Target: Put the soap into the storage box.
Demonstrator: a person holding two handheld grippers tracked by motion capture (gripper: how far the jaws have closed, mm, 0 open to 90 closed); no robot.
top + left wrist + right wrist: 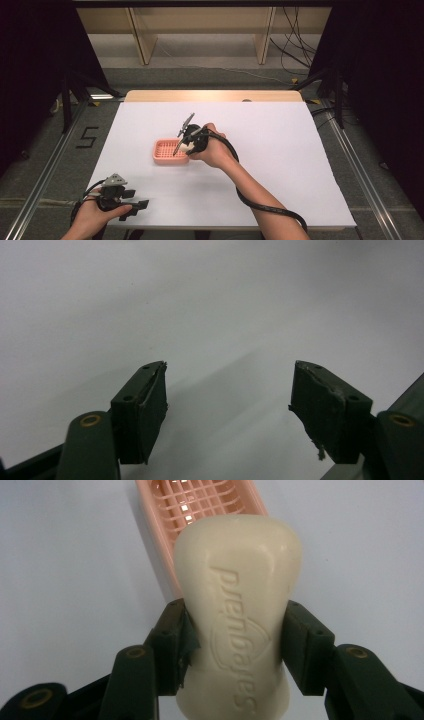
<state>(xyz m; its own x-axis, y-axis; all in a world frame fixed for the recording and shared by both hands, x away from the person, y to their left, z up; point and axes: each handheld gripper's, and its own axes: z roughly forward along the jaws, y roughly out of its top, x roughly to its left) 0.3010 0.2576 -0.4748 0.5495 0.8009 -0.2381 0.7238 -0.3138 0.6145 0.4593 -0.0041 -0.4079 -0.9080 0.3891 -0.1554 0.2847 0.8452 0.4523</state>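
R gripper clamps soap bar just over pink dish; L gripper released.

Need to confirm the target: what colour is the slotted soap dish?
Pink soap dish, clearest in the right gripper view.

High view overhead facing forward, tool views close, sharing table
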